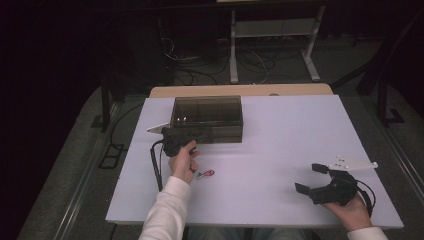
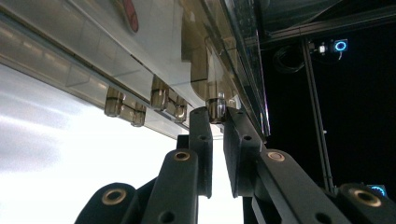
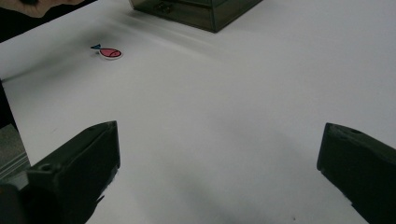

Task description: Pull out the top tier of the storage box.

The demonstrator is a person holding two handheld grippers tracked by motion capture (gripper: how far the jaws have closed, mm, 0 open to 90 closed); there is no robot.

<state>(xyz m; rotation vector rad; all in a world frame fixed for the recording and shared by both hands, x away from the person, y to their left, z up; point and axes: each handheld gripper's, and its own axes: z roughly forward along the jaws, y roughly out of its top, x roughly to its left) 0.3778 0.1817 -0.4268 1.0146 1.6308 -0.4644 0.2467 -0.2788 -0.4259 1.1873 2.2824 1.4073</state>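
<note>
We see a smoky, translucent plastic box (image 1: 207,118) with glossy walls that catch the light; its small latches (image 2: 215,108) look like the same clear, shiny plastic. The white table top (image 1: 280,150) is smooth and matt. Our left gripper (image 2: 217,116) is matt black plastic with brass-coloured metal pins, and the right gripper (image 3: 219,158) has dull, slightly grainy black jaws. The small pink fish piece (image 3: 109,52) looks flat and glossy.

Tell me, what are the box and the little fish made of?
The box looks like smoky see-through plastic: its dividers show through the glossy walls. The fish looks flat, pink and shiny, maybe a sticker or thin plastic; it's too small to be sure.
</note>
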